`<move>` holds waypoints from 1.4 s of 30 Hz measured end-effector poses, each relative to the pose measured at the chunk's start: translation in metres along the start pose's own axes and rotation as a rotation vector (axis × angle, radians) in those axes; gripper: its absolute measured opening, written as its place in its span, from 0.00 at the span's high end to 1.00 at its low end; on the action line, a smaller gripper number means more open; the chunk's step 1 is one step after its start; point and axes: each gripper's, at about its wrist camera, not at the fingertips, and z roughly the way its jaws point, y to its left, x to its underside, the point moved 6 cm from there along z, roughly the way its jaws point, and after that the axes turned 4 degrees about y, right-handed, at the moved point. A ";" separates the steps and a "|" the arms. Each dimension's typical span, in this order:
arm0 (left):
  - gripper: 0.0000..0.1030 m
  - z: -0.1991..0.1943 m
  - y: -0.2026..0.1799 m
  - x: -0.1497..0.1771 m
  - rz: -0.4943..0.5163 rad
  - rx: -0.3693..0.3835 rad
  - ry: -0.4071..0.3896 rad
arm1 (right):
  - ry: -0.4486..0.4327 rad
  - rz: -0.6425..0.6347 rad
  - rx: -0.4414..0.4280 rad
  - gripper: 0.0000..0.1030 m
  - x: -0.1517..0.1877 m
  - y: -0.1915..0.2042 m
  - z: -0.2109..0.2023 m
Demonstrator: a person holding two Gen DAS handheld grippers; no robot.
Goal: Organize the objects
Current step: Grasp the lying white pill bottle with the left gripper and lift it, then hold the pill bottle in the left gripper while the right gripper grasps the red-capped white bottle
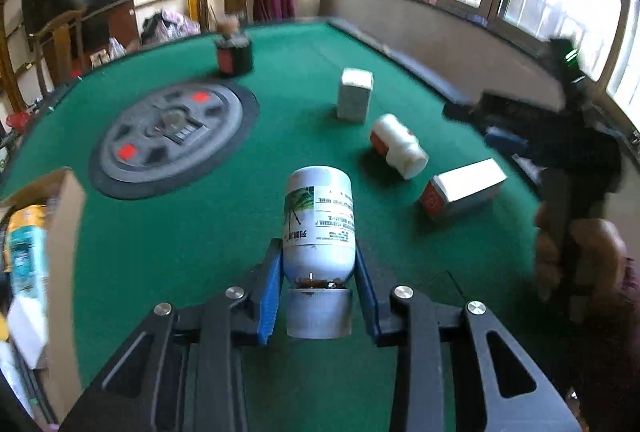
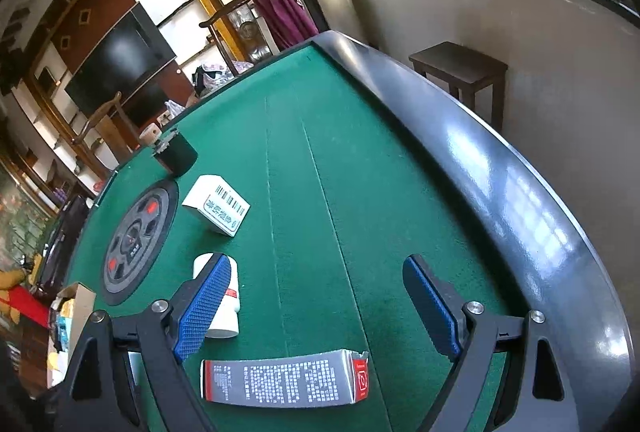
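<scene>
My left gripper [image 1: 318,252] is shut on a white bottle with a green label [image 1: 319,220], held above the green felt with its cap toward the camera. On the felt beyond it stand an upright white box [image 1: 354,94], a white bottle with a red label [image 1: 398,146] on its side, and a silver box with a red end [image 1: 462,194]. My right gripper [image 2: 320,264] hangs open over bare felt. The silver box [image 2: 284,380] lies just below it, and the lying bottle [image 2: 224,296] is partly hidden behind the left finger. The white box [image 2: 218,206] stands farther back.
A round dark disc [image 1: 172,138] is set in the table's middle, with a dark container [image 1: 234,56] behind it. An open cardboard box [image 1: 64,232] holding packages stands at the left edge. A person's hand [image 1: 580,256] is at the right. A black rail [image 2: 480,172] borders the table.
</scene>
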 end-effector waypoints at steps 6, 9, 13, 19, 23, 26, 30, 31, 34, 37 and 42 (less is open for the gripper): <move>0.68 -0.053 0.035 0.016 -0.091 0.040 -0.071 | 0.050 -0.017 -0.019 0.12 0.001 0.016 -0.004; 0.68 -0.058 0.047 0.026 -0.131 0.058 -0.064 | 0.100 -0.057 -0.011 0.12 0.002 0.031 0.001; 0.68 -0.057 0.056 0.038 -0.155 0.037 -0.043 | 0.159 -0.152 0.042 0.12 0.006 0.056 0.015; 0.68 -0.065 0.068 0.044 -0.164 -0.042 -0.047 | 0.240 -0.345 0.166 0.21 0.020 0.093 0.046; 0.68 -0.073 0.074 0.046 -0.148 -0.108 -0.065 | 0.286 -0.403 0.215 0.62 0.031 0.104 0.061; 0.68 -0.074 0.077 0.046 -0.136 -0.149 -0.071 | 0.282 -0.411 0.217 0.64 0.033 0.109 0.061; 0.68 -0.075 0.080 0.048 -0.110 -0.203 -0.080 | 0.282 -0.410 0.220 0.64 0.035 0.109 0.057; 0.68 -0.075 0.081 0.049 -0.108 -0.206 -0.082 | 0.284 -0.407 0.216 0.64 0.036 0.110 0.057; 0.68 -0.076 0.083 0.050 -0.115 -0.204 -0.083 | 0.281 -0.398 0.196 0.64 0.038 0.113 0.051; 0.68 -0.076 0.085 0.052 -0.121 -0.203 -0.081 | 0.267 -0.397 0.166 0.64 0.040 0.119 0.040; 0.68 -0.078 0.087 0.056 -0.128 -0.197 -0.084 | 0.239 -0.398 0.104 0.64 0.045 0.130 0.019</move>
